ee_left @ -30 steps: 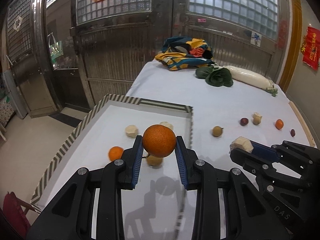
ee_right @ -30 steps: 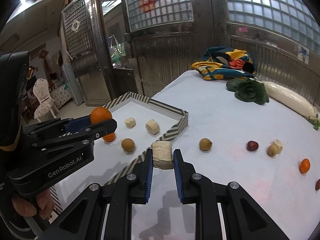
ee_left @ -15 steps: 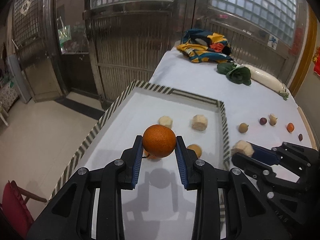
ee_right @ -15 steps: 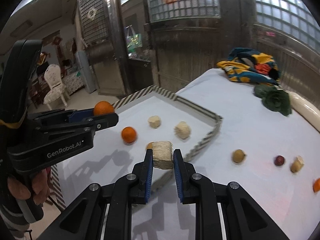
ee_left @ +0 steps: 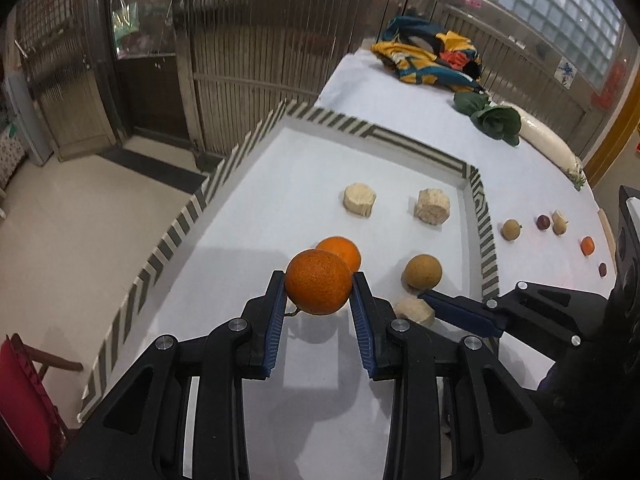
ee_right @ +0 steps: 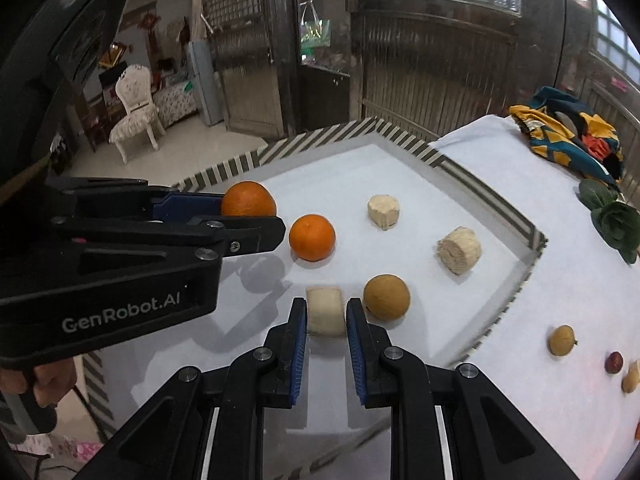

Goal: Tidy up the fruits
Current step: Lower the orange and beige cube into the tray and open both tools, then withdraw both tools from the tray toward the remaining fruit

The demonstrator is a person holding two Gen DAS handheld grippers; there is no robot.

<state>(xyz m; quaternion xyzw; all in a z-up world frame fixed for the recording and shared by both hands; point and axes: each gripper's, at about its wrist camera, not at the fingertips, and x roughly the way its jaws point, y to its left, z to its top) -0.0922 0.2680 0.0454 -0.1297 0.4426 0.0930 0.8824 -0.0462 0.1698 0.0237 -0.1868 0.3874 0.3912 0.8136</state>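
Oranges first: your left gripper (ee_left: 319,292) is clamped on an orange (ee_left: 319,282), its blue pads pressed against both sides of the fruit, and it holds that orange above the white floor of the striped tray (ee_left: 485,236). A shadow falls on the tray floor beneath it. In the right wrist view you see the same left gripper (ee_right: 256,224) from the side, with the orange (ee_right: 248,199) poking up above its fingers.

Your right gripper (ee_right: 326,316) is closed on a pale cut chunk (ee_right: 326,311), the pads touching its two flat sides. Whether the chunk rests on the tray floor or hangs just above it, you cannot tell. From the left wrist view the chunk (ee_left: 414,310) shows at the tip of the right gripper (ee_left: 424,307), just right of your left fingers.

Inside the tray you have a second orange (ee_right: 312,237) sitting just beyond the held one, a brown round fruit (ee_right: 387,297) close beside the right gripper's chunk, and two more pale chunks farther back, one left (ee_right: 383,211) and one right (ee_right: 459,250), apart from each other.

Outside the tray, on the white table (ee_left: 532,184), small fruits lie spread out: a tan one (ee_left: 511,229), a dark red one (ee_left: 543,222), a pale piece (ee_left: 559,223), a small orange one (ee_left: 587,245) and a tiny dark one (ee_left: 602,269). Farther back lie a leafy green (ee_left: 496,120), a white radish (ee_left: 548,146) and a bundle of coloured cloth (ee_left: 428,58).
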